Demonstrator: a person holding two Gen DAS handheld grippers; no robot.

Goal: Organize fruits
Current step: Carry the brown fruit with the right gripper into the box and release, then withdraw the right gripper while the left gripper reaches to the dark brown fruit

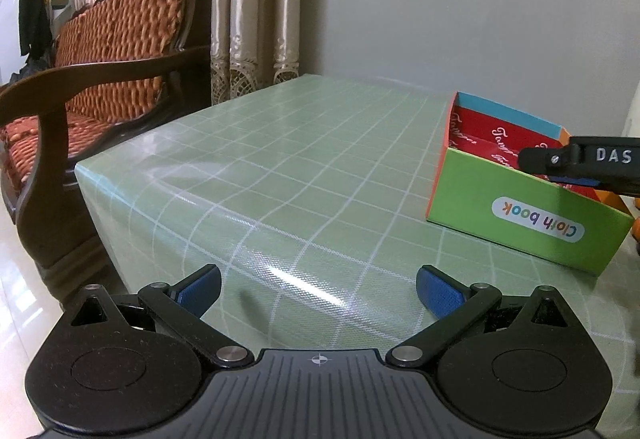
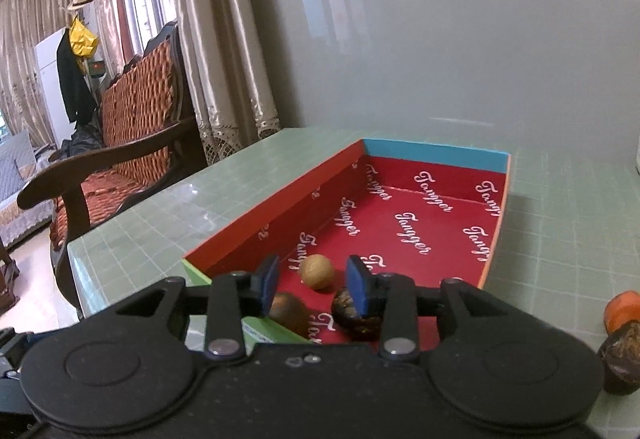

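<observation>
The left tongs [image 1: 318, 293] hover wide apart over the green checked surface [image 1: 280, 167] with nothing between the blue pads, and the box [image 1: 520, 215] marked "Cloth book" lies at about two o'clock from them. The right tongs [image 2: 312, 281] reach over the near end of that box [image 2: 420, 223] — its red lining printed with white script — and stand narrowly parted, gripping nothing. A tan round fruit [image 2: 317, 271] rests on the lining just past the gap between the pads. A dark fruit [image 2: 354, 315] lies under the right pad, and a brown fruit [image 2: 290, 313] under the left one. Outside the box, at four o'clock, an orange fruit [image 2: 622, 307] and another dark piece [image 2: 622, 359] sit on the surface, touching or nearly so.
</observation>
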